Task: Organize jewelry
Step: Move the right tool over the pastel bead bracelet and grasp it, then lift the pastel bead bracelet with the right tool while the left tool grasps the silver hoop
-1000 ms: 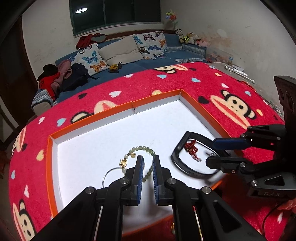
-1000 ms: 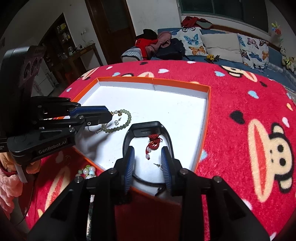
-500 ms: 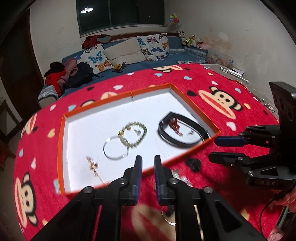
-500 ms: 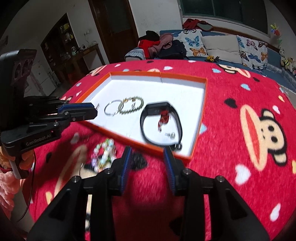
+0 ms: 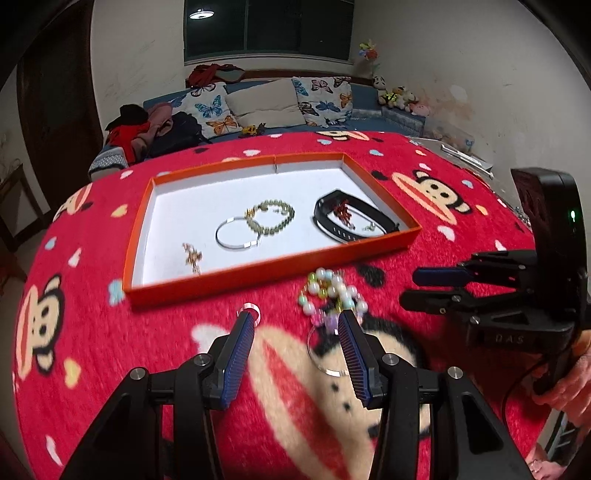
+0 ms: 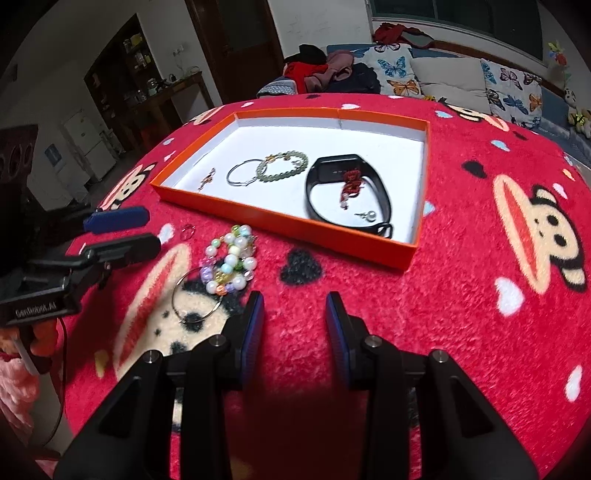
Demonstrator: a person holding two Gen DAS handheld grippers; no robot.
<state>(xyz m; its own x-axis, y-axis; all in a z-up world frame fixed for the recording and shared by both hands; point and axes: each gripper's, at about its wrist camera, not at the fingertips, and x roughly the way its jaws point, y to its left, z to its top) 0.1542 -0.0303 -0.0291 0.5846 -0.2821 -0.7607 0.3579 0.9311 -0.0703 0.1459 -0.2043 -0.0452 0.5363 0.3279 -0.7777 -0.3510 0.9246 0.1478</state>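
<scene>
A red blanket (image 5: 110, 350) fills the frame; tray (image 5: 273, 267) at centre, beads (image 5: 332, 291) below; both grippers, left (image 5: 295, 325) and right (image 6: 293, 304), gape empty.

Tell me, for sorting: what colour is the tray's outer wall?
Orange tray, white inside; clearest in the right wrist view.

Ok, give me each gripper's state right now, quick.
Left gripper: open, holding nothing, above the blanket.
Right gripper: open, holding nothing.

Red monkey-print blanket (image 6: 461, 295) covers the tabletop. Behind: blue sofa (image 5: 369, 96) with butterfly cushions (image 5: 210, 109), clothes pile (image 5: 144, 122), plush toys (image 5: 399, 96), dark window (image 5: 266, 29).
</scene>
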